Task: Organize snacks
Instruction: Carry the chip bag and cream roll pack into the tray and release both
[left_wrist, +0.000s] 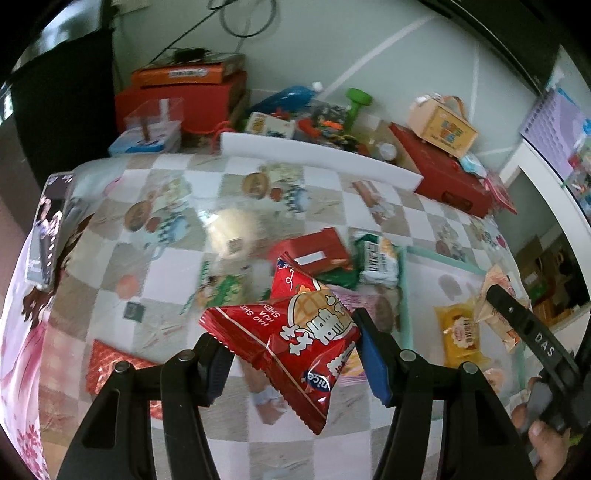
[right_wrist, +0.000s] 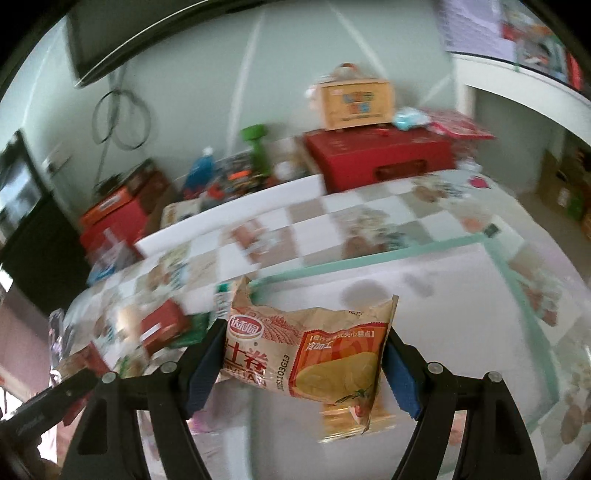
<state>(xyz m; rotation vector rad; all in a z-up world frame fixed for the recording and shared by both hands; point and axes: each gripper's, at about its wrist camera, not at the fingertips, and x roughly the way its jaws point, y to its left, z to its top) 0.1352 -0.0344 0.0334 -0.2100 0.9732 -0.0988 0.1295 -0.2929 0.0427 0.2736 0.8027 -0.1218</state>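
A checked tablecloth covers the table, and on it lies a white tray with a mint-green rim, the landmark here. Behind the tray, by the wall, stands a red box with a small wooden crate on top. To the tray's left, on the cloth, loose snacks lie close together: a red carton and a green-and-white packet. A yellow packet lies inside the tray. Above the tray, the right gripper is clamped on a beige roll-cake packet. Left of the tray, above the cloth, the left gripper pinches a red wafer packet between its blue pads.
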